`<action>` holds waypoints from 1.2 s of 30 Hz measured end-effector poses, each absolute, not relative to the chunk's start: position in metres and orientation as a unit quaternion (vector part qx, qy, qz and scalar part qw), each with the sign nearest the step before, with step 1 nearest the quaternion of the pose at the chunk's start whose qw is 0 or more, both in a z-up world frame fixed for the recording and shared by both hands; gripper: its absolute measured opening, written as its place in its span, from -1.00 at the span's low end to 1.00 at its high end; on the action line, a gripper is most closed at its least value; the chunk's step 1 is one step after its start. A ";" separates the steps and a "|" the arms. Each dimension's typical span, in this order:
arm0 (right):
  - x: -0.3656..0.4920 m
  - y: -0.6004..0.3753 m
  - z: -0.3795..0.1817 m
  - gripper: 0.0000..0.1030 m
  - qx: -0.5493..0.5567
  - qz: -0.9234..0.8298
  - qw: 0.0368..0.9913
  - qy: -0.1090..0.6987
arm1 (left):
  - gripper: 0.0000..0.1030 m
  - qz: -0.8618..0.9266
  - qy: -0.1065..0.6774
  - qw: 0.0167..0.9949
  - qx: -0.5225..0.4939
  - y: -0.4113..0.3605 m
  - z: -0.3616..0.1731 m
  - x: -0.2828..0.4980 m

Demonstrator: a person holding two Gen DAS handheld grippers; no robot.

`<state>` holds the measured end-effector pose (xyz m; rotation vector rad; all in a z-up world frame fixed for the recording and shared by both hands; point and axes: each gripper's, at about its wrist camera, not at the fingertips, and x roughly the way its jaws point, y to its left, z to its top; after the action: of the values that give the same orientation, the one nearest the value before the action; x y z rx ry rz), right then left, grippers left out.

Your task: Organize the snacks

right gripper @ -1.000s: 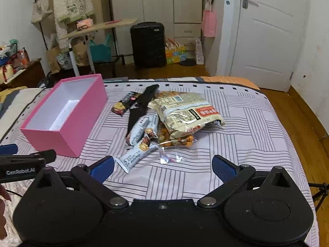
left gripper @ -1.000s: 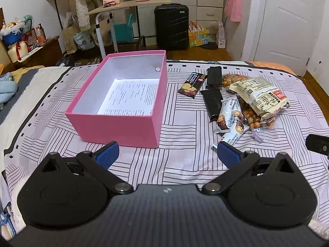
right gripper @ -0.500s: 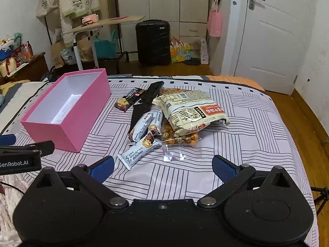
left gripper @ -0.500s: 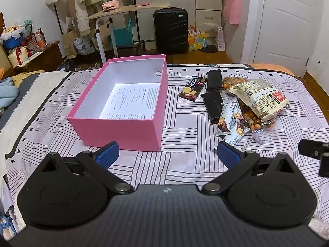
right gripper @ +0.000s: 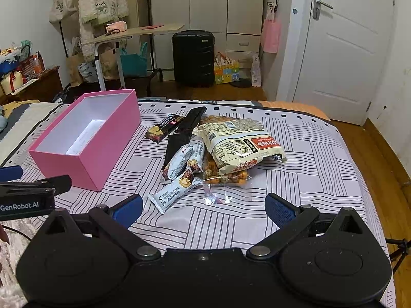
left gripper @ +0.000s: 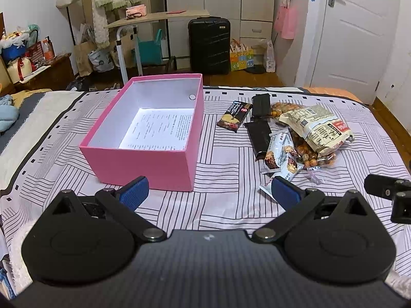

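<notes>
An open pink box with a printed sheet inside sits on the bed's left half. Right of it lies a snack heap: a cream bag over a clear nut bag, pale bars, black wrappers and a dark bar. My left gripper hovers open before the box. My right gripper hovers open just short of the nearest pale bar. Neither holds anything.
The striped bedspread spreads right of the heap. Past the bed's far edge stand a black suitcase, a rolling desk, bags and a white door. The left gripper's body enters the right wrist view at left.
Both cameras have tilted and risen slightly, so the box and snacks sit lower in view. The snacks and box have not moved. Both grippers stayed open.
</notes>
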<state>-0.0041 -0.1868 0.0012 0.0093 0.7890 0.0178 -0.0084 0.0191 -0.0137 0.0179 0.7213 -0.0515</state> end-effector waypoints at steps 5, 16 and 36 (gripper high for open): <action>-0.004 -0.187 0.001 0.99 0.003 0.007 0.923 0.385 | 1.00 -0.024 0.351 0.936 0.008 0.021 -0.014 -0.009; -0.007 -0.193 0.001 0.99 0.009 0.036 0.935 0.354 | 1.00 -0.030 0.347 0.937 0.007 0.021 -0.018 -0.009; 0.107 -0.187 -0.144 0.28 0.134 0.171 0.883 0.417 | 0.65 -0.195 0.389 0.900 0.043 -0.041 -0.085 0.144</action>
<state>0.1073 -0.1865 -0.1437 0.2791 0.8675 0.3563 0.1436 -0.0405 -0.0846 0.0891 0.8043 -0.4031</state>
